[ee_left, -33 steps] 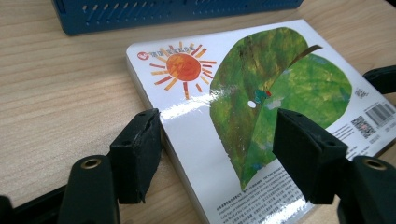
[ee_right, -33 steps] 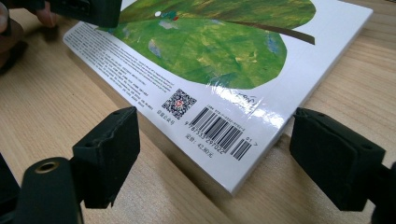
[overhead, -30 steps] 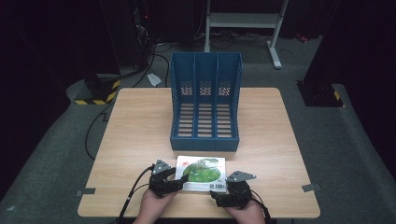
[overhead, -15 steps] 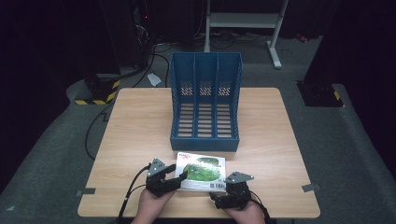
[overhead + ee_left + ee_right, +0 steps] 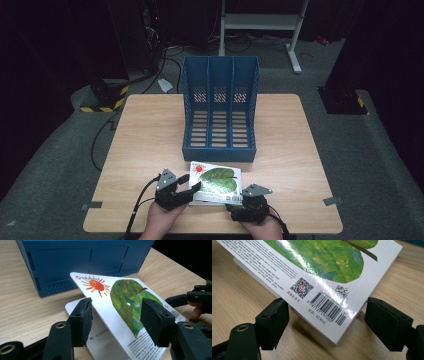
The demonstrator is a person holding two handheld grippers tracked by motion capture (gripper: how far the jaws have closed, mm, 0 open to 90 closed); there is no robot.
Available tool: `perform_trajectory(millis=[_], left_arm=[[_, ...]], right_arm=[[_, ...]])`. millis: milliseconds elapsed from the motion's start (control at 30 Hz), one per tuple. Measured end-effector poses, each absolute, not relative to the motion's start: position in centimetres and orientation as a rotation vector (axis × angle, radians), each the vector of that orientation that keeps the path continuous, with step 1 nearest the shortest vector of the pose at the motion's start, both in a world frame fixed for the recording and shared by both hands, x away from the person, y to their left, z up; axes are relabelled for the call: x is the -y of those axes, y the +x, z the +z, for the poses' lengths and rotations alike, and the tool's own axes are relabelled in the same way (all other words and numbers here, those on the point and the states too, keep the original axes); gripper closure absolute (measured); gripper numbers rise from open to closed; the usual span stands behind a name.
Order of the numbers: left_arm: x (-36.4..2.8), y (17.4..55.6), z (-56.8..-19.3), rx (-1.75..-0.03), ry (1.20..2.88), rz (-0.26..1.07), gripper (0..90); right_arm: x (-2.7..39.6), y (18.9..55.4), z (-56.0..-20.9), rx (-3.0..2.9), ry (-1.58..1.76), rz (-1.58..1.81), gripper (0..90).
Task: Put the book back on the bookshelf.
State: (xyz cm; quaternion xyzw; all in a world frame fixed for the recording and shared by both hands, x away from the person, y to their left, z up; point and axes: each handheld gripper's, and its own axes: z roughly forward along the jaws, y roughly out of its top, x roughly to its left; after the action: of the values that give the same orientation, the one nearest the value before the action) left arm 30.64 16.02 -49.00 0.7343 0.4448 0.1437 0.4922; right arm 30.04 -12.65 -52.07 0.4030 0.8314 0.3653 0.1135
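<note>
Book (image 5: 216,181) lies at the near edge of the table (image 5: 150,130), just in front of the blue rack (image 5: 220,107), between my two grippers. It is a thin picture book with a glossy cover, and I judge it light, rather stiff at the spine but bendable in the cover, and slippery because of the shine.

On the left, my left gripper (image 5: 192,187) is at the book's left edge. In the left gripper view the cover (image 5: 125,302) is lifted at an angle from the pages below, and it passes between the jaws. The jaws have just been closing, but I see gaps at both pads (image 5: 81,320), so I read this gripper as not yet gripping.

On the right, my right gripper (image 5: 239,206) is at the near right corner, beside the barcode (image 5: 328,307). Its jaws stand wide apart, one on each side of the corner, and have just been closing a little; the pads do not press the book.

I think the best hold is on the whole thickness near the spine, not on the cover alone, because a single cover can bend or slide out.
</note>
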Motion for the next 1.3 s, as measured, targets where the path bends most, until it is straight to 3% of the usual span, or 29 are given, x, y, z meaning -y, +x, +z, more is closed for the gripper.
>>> perform_trajectory(millis=[167,467,900,1300], left_arm=[[-16.3,31.3,-49.5,-1.111,1.798,0.292,39.3],[-15.7,32.9,-50.8,-1.100,1.825,0.113,41.5],[-15.8,33.2,-50.9,-1.069,1.841,0.106,45.9],[-16.3,32.9,-51.4,-1.031,1.879,0.111,53.4]], right_arm=[[12.6,30.0,-52.1,-2.433,1.177,1.066,20.3],[12.6,29.9,-52.1,-2.433,1.181,1.061,20.4],[13.7,29.3,-51.7,-2.445,1.177,1.129,23.5],[15.2,29.3,-51.0,-2.323,1.107,1.220,38.7]])
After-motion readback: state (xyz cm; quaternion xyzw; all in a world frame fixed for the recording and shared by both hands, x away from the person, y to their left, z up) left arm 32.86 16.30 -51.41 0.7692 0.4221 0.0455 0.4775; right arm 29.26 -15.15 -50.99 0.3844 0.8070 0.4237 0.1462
